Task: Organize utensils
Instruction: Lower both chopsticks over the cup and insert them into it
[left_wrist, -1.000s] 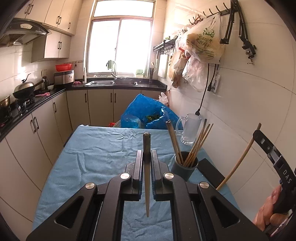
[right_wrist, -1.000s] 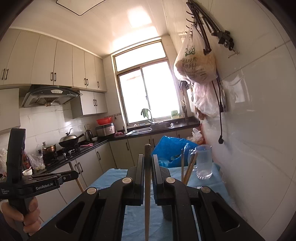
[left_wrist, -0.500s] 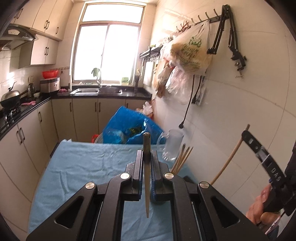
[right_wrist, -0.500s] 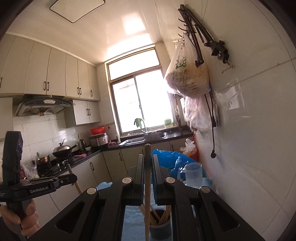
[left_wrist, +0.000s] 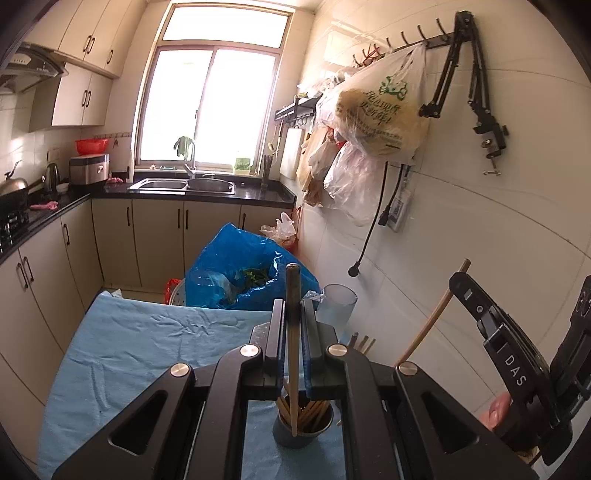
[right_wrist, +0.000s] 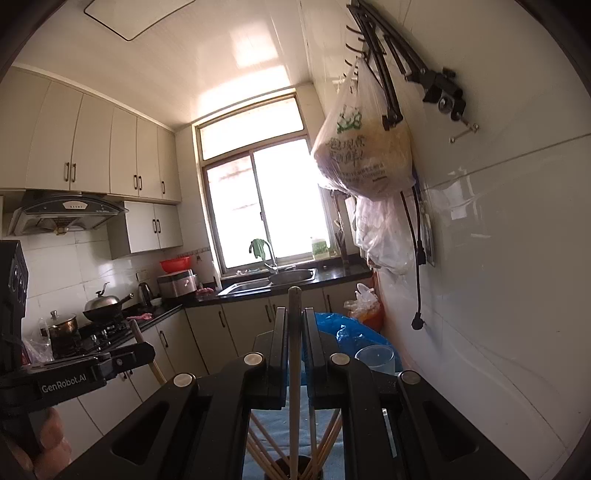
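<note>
The left hand-held gripper (left_wrist: 293, 332) is clamped on a chopstick (left_wrist: 293, 354) above the holder (left_wrist: 303, 430); the right hand-held gripper (right_wrist: 294, 339) is likewise clamped on another chopstick (right_wrist: 294, 369) there.

A table (left_wrist: 122, 354) draped in a wrinkled blue cloth (left_wrist: 155, 332) fills the kitchen aisle. A dark cup of chopsticks (left_wrist: 303, 424) and a clear glass mug (left_wrist: 338, 306) stand on it by the wall.

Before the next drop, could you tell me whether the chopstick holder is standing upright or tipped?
Upright: the chopstick holder stands on the blue cloth, mouth up, chopsticks fanning out.
</note>
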